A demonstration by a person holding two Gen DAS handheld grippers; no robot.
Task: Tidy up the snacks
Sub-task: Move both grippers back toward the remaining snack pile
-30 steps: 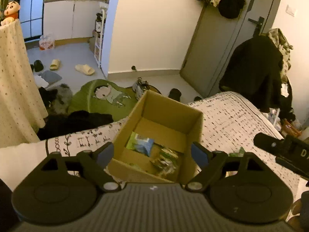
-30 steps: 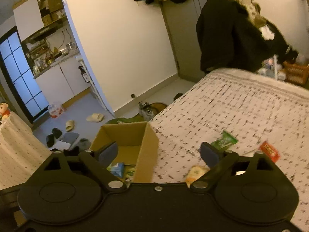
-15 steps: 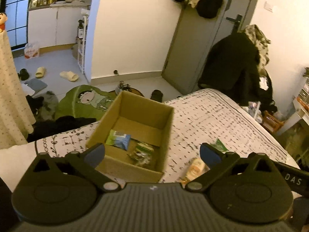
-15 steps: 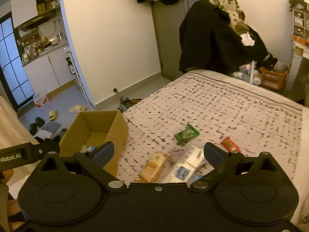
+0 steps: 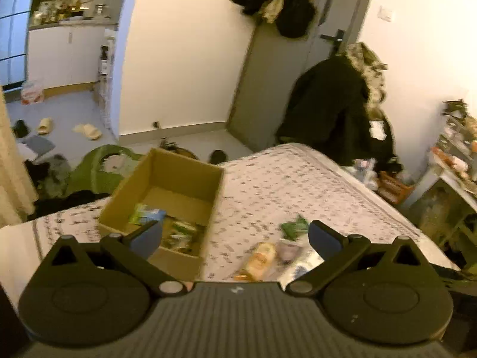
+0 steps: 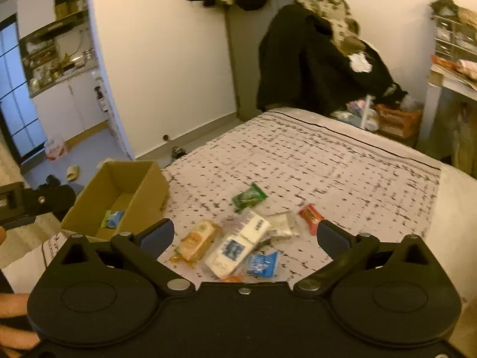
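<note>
- On the patterned bed [image 6: 313,155], a cardboard box [image 6: 140,185] stands open at the left edge, with a few packets already inside.
- Beside the box, a loose pile of snacks [image 6: 238,238] lies on the cover: a white pack [image 6: 235,247], an orange packet [image 6: 198,238], a green pouch [image 6: 249,197], a red bar [image 6: 310,216].
- Both the left gripper [image 5: 235,238] and the right gripper [image 6: 244,238] hover with jaws wide apart, having just been opening, nothing between them.
- These packets look light, crinkly and slippery; pinching a flat body across its middle seems safer than a sealed edge.
</note>
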